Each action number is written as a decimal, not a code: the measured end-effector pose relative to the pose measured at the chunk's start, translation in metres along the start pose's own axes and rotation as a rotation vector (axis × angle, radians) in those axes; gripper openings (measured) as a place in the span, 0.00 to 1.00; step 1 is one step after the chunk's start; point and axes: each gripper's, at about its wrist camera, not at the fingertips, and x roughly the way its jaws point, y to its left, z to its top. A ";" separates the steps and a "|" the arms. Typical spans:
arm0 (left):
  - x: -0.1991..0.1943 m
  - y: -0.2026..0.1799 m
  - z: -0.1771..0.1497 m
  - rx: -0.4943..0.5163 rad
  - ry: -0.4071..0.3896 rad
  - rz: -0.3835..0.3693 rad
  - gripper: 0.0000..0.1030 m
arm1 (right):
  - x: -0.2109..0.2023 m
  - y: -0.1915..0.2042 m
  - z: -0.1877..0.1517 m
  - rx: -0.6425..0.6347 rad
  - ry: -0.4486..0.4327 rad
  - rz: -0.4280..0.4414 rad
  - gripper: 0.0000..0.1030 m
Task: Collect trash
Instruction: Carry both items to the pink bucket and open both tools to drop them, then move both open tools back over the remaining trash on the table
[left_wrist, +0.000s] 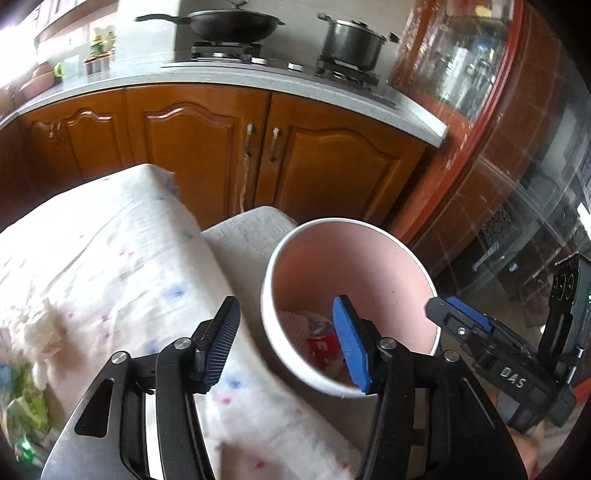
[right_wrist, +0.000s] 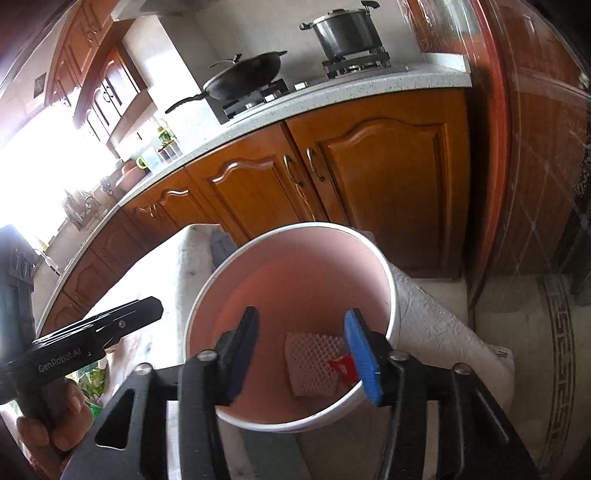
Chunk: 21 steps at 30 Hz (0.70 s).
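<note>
**Both grippers open at the bin**

The left gripper (left_wrist: 288, 336) fills the bottom of its own view, jaws apart with nothing between the pads; its left finger (left_wrist: 221, 339) hangs over the cloth (left_wrist: 110, 258) and its right finger (left_wrist: 349, 343) over the near rim of the bin (left_wrist: 269, 295). The right gripper (right_wrist: 303, 354) is likewise released, both fingers spread over the bin's mouth and empty (no pad presses on anything). In the left view the right gripper (left_wrist: 458, 317) shows from the side at the bin's right rim, its blue pad visible; in the right view the left gripper (right_wrist: 110, 325) reaches in from the left, just beside the bin (right_wrist: 391, 288), with a hand (right_wrist: 55, 417) gripping its handle.

The bin is round, white outside and pale pink inside, and stands upright beside a table covered with the white dotted cloth; a second pale, quilted cover (right_wrist: 443, 332) lies under or behind it. At its bottom lie the trash: a pinkish foam net (right_wrist: 314, 362) lying flat, and a red wrapper (right_wrist: 341, 367) touching its right edge, partly hidden behind the right finger. More clutter, white crumpled tissue (left_wrist: 44, 325) and green packaging (left_wrist: 26, 410), sits on the cloth at the far left of the left view, blurred.

Behind, wooden cabinets (left_wrist: 207, 147) carry a pale counter (left_wrist: 258, 79); on the hob stand a black wok (left_wrist: 229, 26) and a steel pot (left_wrist: 351, 42); a tiled floor (right_wrist: 524, 332) shows to the right.
</note>
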 end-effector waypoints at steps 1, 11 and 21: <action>-0.007 0.007 -0.003 -0.019 -0.008 0.001 0.53 | -0.002 0.002 -0.001 0.000 -0.006 0.004 0.66; -0.064 0.060 -0.034 -0.120 -0.098 0.083 0.58 | -0.023 0.033 -0.013 -0.010 -0.092 0.064 0.83; -0.116 0.116 -0.070 -0.219 -0.153 0.152 0.61 | -0.028 0.075 -0.027 -0.052 -0.094 0.131 0.85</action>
